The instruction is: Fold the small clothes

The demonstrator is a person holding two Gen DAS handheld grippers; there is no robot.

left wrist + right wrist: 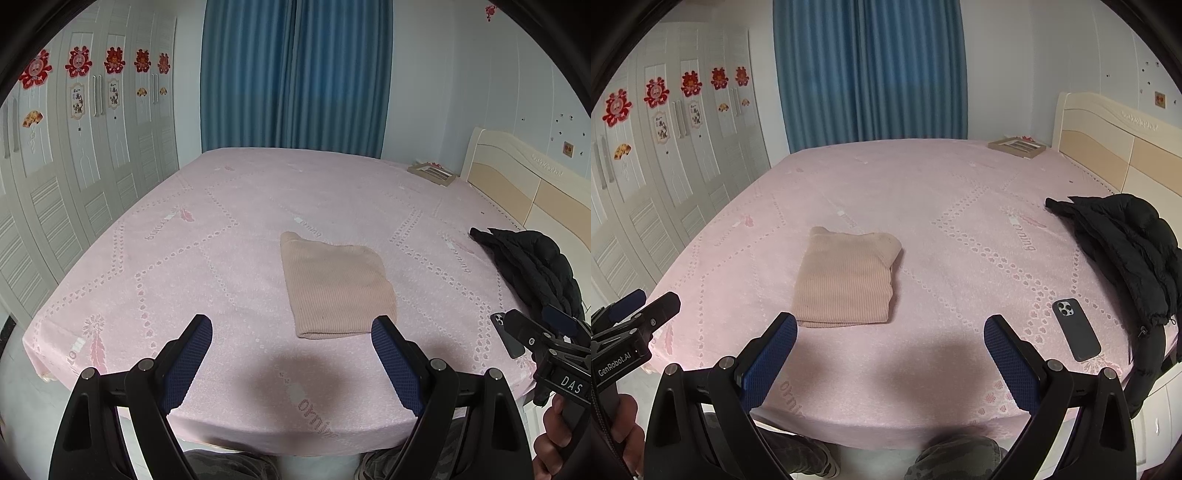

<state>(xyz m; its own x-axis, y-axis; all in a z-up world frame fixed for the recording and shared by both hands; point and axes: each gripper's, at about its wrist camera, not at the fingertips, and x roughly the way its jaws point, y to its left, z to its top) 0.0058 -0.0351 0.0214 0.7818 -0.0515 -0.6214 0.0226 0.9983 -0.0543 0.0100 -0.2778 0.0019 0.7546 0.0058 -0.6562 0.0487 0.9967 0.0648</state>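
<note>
On pink bed (184, 258), folded beige garment (332, 284), blue curtains (295, 74) behind

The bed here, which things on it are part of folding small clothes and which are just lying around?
For the job:
- beige knit garment, folded
- left gripper, open
- right gripper, open

Just lying about:
- black jacket
- phone
- picture frame

Beige ribbed knit garment (334, 286) is folded into a neat rectangle, lying flat near the middle of the pink bed sheet (177, 258), folded edge facing the front.
</note>
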